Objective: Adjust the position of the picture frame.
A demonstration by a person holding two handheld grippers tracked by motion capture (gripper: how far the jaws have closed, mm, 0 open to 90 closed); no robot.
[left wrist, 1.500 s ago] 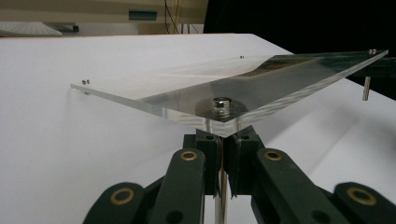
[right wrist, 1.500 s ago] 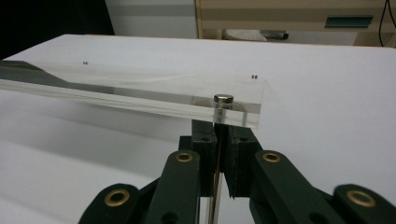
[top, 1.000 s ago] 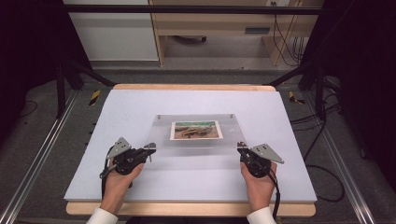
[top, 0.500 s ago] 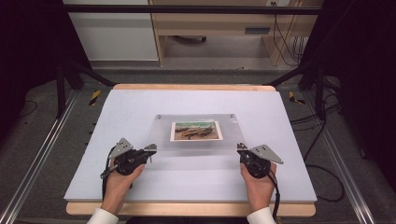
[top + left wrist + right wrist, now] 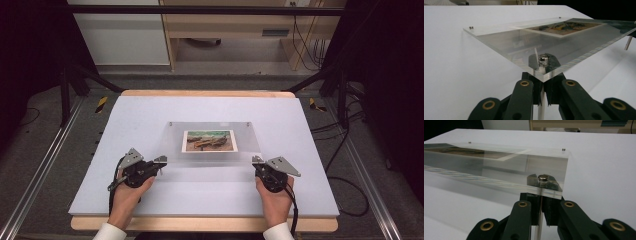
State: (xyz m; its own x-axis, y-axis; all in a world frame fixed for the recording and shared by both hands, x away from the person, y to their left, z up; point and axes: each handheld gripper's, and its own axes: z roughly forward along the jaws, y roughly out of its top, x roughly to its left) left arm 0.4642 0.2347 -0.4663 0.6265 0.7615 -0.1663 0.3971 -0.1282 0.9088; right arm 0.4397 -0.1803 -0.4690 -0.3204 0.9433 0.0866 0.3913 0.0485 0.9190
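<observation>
From the high view, a clear acrylic frame (image 5: pixel 212 145) with a picture (image 5: pixel 208 140) in it is seen mid-table (image 5: pixel 150 110), and it's flanked at its near corners by the left gripper (image 5: pixel 161 161) and right gripper (image 5: pixel 257 161).

What can't be made out from up there is shown up close: in the left gripper view the jaws are closed tight on a thin metal leg (image 5: pixel 541 105) under the frame's near corner, capped by a silver bolt (image 5: pixel 543 58). Same deal in the right gripper view, where the leg (image 5: pixel 539 220) is pinched under its bolt (image 5: pixel 543 178). The panel is seen raised off the table there.

Plenty of bare white surface is left all around the frame, with the table edges well apart from it.
</observation>
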